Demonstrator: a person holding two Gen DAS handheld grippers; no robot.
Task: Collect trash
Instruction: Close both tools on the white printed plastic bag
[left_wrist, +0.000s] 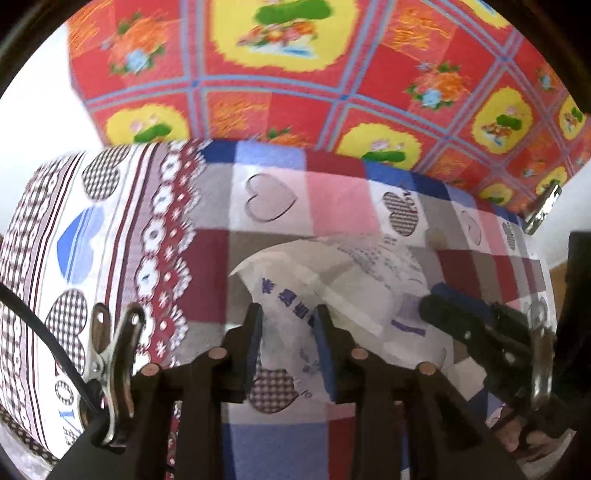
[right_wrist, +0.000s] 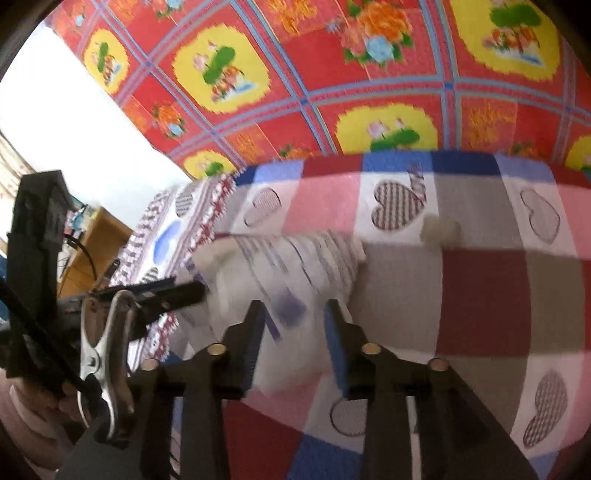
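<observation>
A crumpled white plastic bag with blue print (left_wrist: 351, 280) lies on a checked bedsheet with hearts (left_wrist: 340, 192). My left gripper (left_wrist: 290, 310) points down at the bag's near left part; a fold of the bag stands between its blue pads, and the jaws stand a little apart. My right gripper (right_wrist: 295, 306) hangs over the same bag (right_wrist: 295, 258), jaws apart, white plastic between them. Each gripper shows in the other's view: the right one (left_wrist: 434, 299) at the bag's right side, the left one (right_wrist: 188, 290) at its left side. A small pale lump (right_wrist: 441, 229) lies on the sheet beyond the bag.
Behind the checked sheet lies a red and yellow flowered cover (left_wrist: 277, 74). A white wall (right_wrist: 74, 110) and wooden furniture (right_wrist: 96, 240) are at the left. A person's hand (right_wrist: 33, 406) holds the left gripper. A metal clip (left_wrist: 118, 350) hangs from the left gripper.
</observation>
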